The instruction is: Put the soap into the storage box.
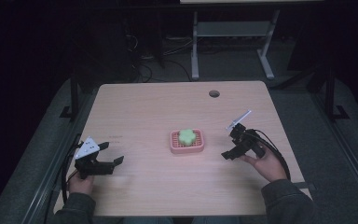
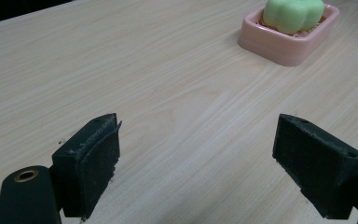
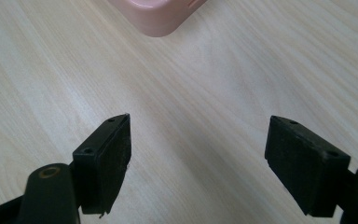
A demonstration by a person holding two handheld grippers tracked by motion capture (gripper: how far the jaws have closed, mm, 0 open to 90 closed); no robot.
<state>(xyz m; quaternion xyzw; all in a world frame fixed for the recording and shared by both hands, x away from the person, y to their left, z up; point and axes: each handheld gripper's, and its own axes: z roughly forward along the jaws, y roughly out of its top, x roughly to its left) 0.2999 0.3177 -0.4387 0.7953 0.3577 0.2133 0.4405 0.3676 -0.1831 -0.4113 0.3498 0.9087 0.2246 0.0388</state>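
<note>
A pink soap dish (image 1: 174, 146) sits at the middle of the wooden table (image 1: 158, 112), and a green flower-shaped soap (image 1: 186, 136) lies in it. My left gripper (image 1: 112, 153) rests low at the table's front left, open, with nothing between its jaws. In the left gripper view the gripper (image 2: 198, 140) points across bare wood toward the dish (image 2: 279, 49) and soap (image 2: 292, 14) at the upper right. My right gripper (image 1: 230, 142) is open just right of the dish. In its own view the right gripper (image 3: 198, 135) hovers over bare wood, with a corner of the dish (image 3: 156, 16) at the top.
A round cable hole (image 1: 214, 93) lies near the table's far edge. Behind the table are the metal legs of another table (image 1: 195, 51) and cables on the floor. A person's hands and sleeves come in at the near edge.
</note>
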